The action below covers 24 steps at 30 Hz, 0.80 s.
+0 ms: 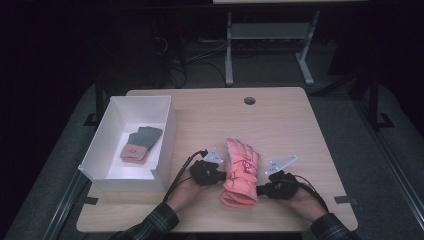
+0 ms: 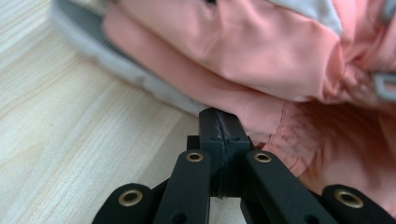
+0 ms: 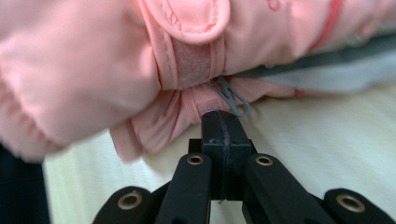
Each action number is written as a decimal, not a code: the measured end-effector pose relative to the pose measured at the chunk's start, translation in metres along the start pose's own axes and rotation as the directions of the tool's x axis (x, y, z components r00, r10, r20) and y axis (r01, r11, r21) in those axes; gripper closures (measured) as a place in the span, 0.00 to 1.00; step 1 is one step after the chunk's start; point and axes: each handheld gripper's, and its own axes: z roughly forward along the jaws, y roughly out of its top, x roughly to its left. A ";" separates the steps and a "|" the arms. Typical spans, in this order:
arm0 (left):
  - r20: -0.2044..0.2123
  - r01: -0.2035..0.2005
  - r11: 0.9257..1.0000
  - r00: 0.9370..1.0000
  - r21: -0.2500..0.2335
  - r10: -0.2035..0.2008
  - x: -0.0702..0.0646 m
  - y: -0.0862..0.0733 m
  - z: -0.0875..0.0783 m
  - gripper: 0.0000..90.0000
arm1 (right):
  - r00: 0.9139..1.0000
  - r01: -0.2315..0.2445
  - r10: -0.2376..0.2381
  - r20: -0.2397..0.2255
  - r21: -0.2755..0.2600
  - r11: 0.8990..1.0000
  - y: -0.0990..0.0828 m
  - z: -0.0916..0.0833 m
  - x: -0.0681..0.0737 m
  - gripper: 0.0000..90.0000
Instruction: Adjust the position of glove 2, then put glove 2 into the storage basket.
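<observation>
Pink gloves (image 1: 241,175) stacked mid-table (image 1: 290,120), cuffs toward the person, fingers pointing away. Left tongs (image 1: 220,176) and right tongs (image 1: 260,189) flank the cuff end, both fully closed with nothing between the jaws; tips sit right at the fabric edge in each gripper view. Gloves look padded, soft and light, so they'll sag and the stack may shear apart if lifted from one side. Best grip is probably the gathered cuff or the velcro strap (image 3: 196,60), pinching both layers. White box (image 1: 165,145) at left already holds a grey-pink pair (image 1: 140,145).
</observation>
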 end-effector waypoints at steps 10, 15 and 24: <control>0.018 0.022 0.999 1.000 -0.026 -0.022 0.008 0.002 0.001 1.00 | 0.998 0.043 -0.042 -0.055 0.006 0.999 0.005 0.013 0.030 1.00; -0.004 0.044 0.998 0.999 -0.042 -0.044 0.013 0.003 -0.007 0.99 | 0.999 0.027 -0.028 -0.027 -0.036 0.999 0.003 -0.002 0.029 1.00; -0.060 0.068 0.996 0.996 -0.056 -0.071 0.018 0.011 -0.023 0.80 | 0.999 -0.021 0.028 0.034 -0.202 0.979 0.015 -0.041 0.016 1.00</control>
